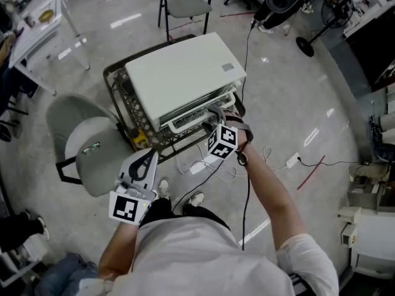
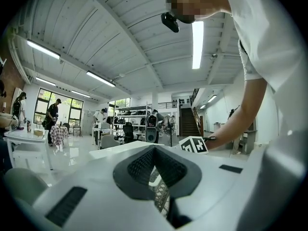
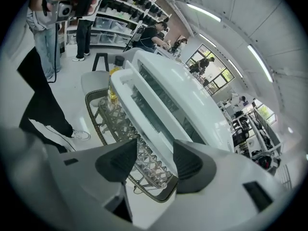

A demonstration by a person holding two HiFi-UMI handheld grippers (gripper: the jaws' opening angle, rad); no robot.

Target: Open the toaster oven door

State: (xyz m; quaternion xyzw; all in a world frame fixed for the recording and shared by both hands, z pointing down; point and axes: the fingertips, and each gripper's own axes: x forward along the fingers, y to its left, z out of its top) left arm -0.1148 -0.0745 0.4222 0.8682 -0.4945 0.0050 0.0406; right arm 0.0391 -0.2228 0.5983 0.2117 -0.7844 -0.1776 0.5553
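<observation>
A white toaster oven (image 1: 182, 73) sits on a wire-mesh cart (image 1: 120, 94), with its door (image 1: 194, 117) facing me. My right gripper (image 1: 214, 121) is at the door's front, its jaws spread wide. In the right gripper view the oven (image 3: 192, 105) fills the middle. The door's long white handle bar (image 3: 139, 114) runs down between the open right gripper (image 3: 153, 153), and neither pad presses on it. Whether the door is ajar I cannot tell. My left gripper (image 1: 147, 159) hangs back at the lower left, away from the oven. The left gripper (image 2: 154, 150) has its dark pads meeting, with nothing held.
A grey chair (image 1: 86, 147) stands close to the left of the cart. Another chair (image 1: 185, 5) is behind it. Cables (image 1: 207, 165) and a power strip (image 1: 291, 161) lie on the floor by my feet. A white table (image 1: 37, 17) is at the far left, and a fan (image 1: 281, 2) at the top right.
</observation>
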